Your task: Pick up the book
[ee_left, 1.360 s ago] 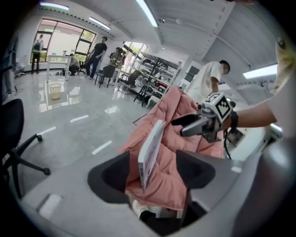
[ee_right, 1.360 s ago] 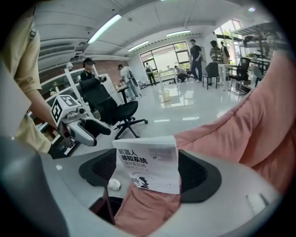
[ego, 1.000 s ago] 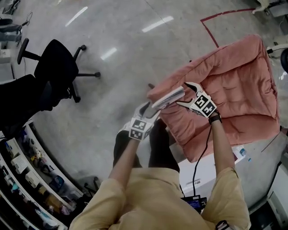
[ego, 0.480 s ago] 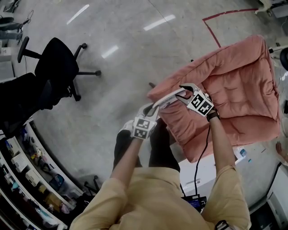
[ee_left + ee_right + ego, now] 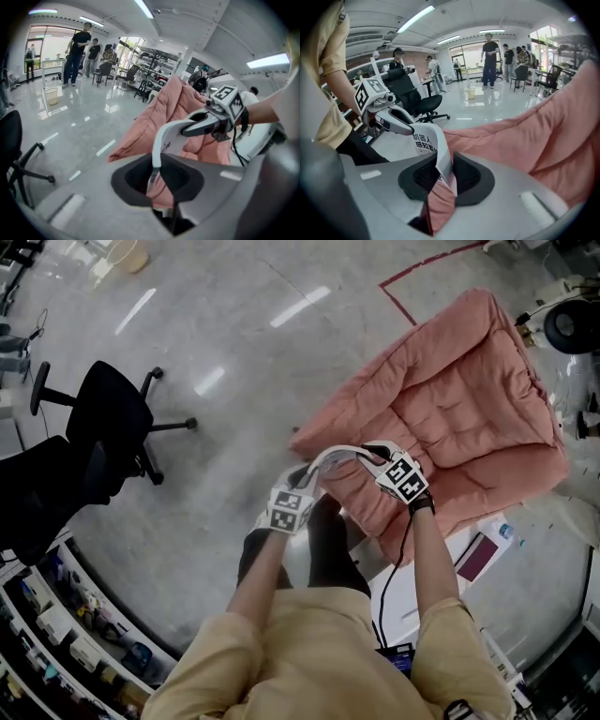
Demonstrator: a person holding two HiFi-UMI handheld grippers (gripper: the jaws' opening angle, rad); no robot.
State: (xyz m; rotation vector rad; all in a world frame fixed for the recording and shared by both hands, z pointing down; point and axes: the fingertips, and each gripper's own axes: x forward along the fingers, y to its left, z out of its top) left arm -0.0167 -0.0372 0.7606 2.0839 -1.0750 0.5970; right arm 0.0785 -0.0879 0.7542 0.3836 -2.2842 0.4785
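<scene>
- This is an open-plan robotics lab or workshop hall, not a home.
- The floor (image 5: 225, 324) is polished grey concrete. It mirrors the long strip lights (image 5: 145, 8) on the ceiling.
- A red tape line (image 5: 396, 304) marks off a zone on the far right of the floor.
- A black swivel office chair (image 5: 112, 413) stands on the open floor at the left.
- Shelving (image 5: 66, 624) at the near left is crowded with boxes and small items.
- Far across the hall stand metal racks of equipment (image 5: 154, 75).
- At least 3 people (image 5: 77, 51) gather by tall bright windows (image 5: 51, 47), with a pale bucket (image 5: 52, 96) on the floor near them.
</scene>
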